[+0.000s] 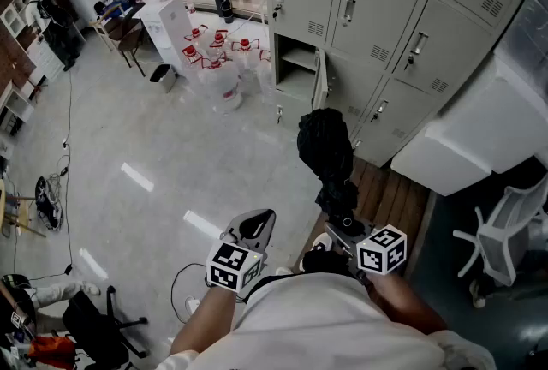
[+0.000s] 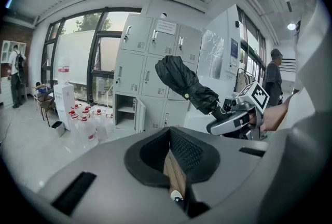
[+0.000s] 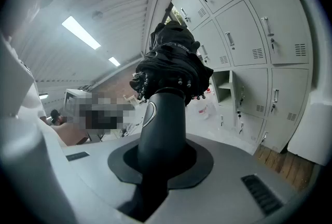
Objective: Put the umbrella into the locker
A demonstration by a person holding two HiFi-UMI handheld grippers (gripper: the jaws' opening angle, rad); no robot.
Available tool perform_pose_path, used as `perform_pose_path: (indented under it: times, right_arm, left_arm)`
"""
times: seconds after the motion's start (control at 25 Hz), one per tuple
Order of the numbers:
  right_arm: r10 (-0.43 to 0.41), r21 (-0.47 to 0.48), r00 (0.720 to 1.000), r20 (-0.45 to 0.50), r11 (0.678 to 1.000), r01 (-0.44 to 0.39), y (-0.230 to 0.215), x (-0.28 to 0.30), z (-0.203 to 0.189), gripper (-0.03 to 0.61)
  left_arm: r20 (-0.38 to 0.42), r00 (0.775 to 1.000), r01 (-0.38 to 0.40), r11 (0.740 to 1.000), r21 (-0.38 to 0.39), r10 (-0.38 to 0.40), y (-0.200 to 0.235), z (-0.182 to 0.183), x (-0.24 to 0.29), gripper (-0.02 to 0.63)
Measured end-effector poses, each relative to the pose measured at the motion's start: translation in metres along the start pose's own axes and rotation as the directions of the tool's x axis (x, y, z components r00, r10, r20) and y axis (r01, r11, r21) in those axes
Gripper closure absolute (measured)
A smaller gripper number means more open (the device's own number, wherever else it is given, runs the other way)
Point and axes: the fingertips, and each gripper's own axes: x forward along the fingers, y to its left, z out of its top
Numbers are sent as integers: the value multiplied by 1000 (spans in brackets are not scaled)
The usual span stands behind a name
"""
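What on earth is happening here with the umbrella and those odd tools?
A person holds a gripper in each hand. The right gripper is clamped on the handle of a folded black umbrella, which points up and forward towards a wall of grey lockers. One locker in the lower rows stands open, its door ajar. The left gripper is shut and holds nothing. The umbrella is not yet in the locker.

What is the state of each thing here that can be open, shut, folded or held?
umbrella: folded, held by its handle.
right gripper: shut on the umbrella's handle.
left gripper: shut, nothing in it.
locker door: swung open, a shelf showing inside.
other locker doors: shut.
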Motion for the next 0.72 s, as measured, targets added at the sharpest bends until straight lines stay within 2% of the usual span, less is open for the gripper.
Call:
perform_pose_path:
  times: [0.4,0.72]
  right_arm:
    - [-10,-9,1000,8,1000,10,9,-1,-7,491]
    - [29,37,999,31,999,-31,18,3,-7,488]
  left_arm:
    - [-2,1000,3,1000,8,-3,-3,-7,-11,598]
    - [4,1000,-10,1000,13,10,1,-9,-23,598]
